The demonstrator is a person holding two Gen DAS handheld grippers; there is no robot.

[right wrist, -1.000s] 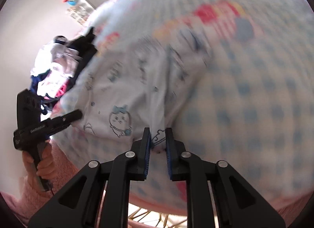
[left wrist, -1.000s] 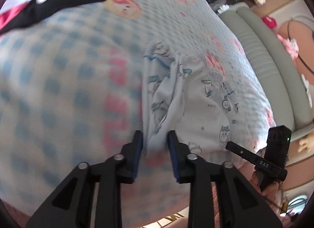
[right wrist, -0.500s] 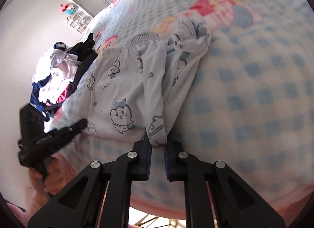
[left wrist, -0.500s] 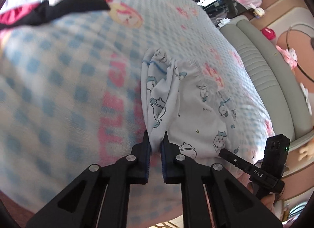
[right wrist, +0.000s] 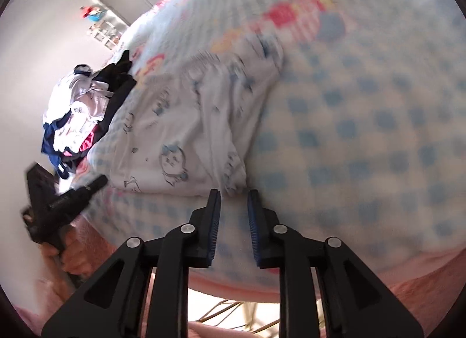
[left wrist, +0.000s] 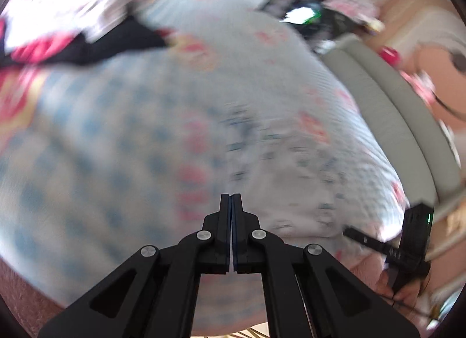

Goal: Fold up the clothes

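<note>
While the left hand-held gripper [left wrist: 231, 201] sits clenched, pads flat together with no cloth showing between them, the right hand-held gripper [right wrist: 233, 201] stands released: its jaws have just been opening, and the gap between the blue pads is bare.

- Garment: small white cotton pyjama piece with blue cartoon-animal print [right wrist: 186, 122], lying on the bed's blue-and-white checked quilt with pink motifs [right wrist: 364, 134]. Its near hem corner hangs just beyond the right pads, apart from them. In the left view the garment [left wrist: 291, 169] is blurred; it lies just past and to the right of the shut tips. Cannot tell whether any fabric is pinched there; none is visible.
- Beyond the garment, on its left in the right view: heap of unfolded clothes, white, black, navy and pink [right wrist: 78, 111], well apart.

Judgement on the step: both near corners look free, so the fold has to be regripped. To do it well:
- Reopen the left before reaching; shut pads only push cloth.
- Take each hem corner squarely, both layers if doubled.
- Lift both together, level, and carry them toward the gathered far edge.
- Lay down flat and smooth the bunched right side before letting go.

Risk: thin cotton slips; a one-sided grip skews the fold.
</note>
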